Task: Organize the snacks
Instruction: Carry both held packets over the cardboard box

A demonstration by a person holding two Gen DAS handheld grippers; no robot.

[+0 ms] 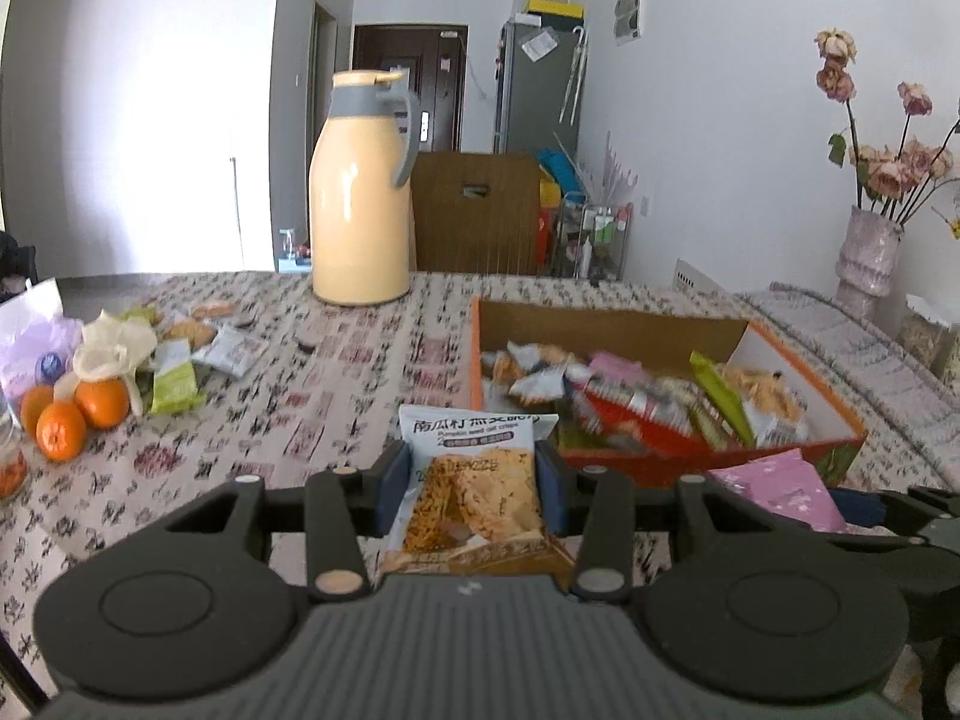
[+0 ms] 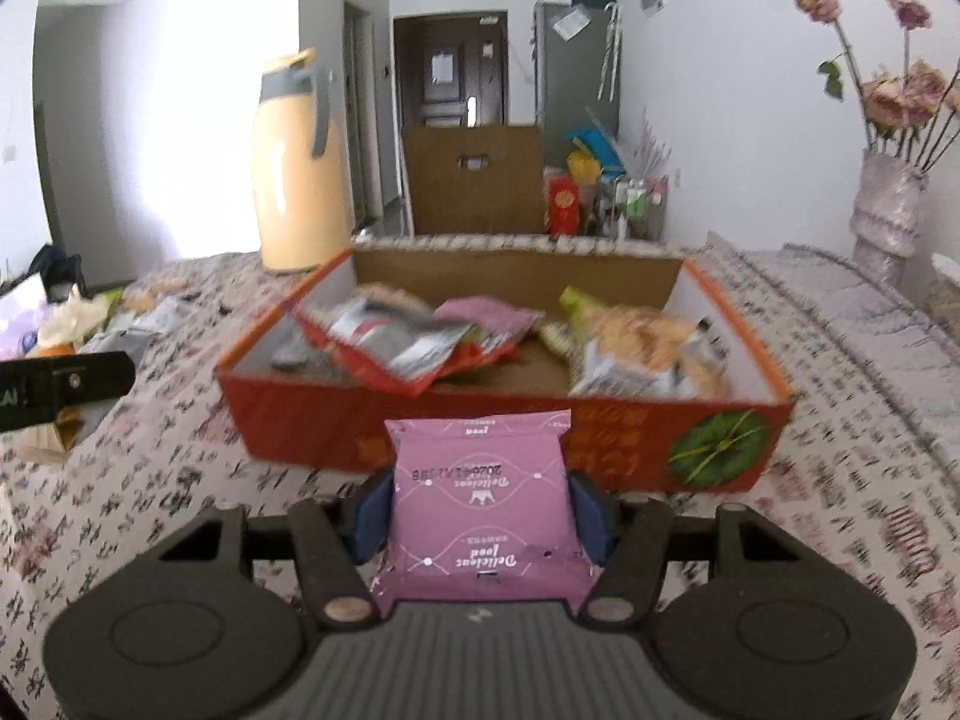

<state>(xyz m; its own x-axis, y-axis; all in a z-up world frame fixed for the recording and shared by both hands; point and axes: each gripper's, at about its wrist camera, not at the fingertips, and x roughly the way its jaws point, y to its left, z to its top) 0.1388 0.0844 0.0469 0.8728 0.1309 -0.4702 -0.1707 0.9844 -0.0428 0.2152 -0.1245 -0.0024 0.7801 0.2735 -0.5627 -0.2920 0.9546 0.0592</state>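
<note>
While both packets hang short of the orange box [image 2: 624,420] on the worktop [image 1: 336,396], each gripper is clamped on one: the left gripper [image 1: 474,480] pinches the pumpkin-seed crisp packet [image 1: 474,480] by its side edges, and the right gripper [image 2: 480,504] squeezes the pink snack packet [image 2: 480,492] the same way. Slippery, puffy film could slide out before reaching the rim. With the grippers side by side, they might bump, or a drop could land on the packets already heaped inside and tumble over the wall.
</note>
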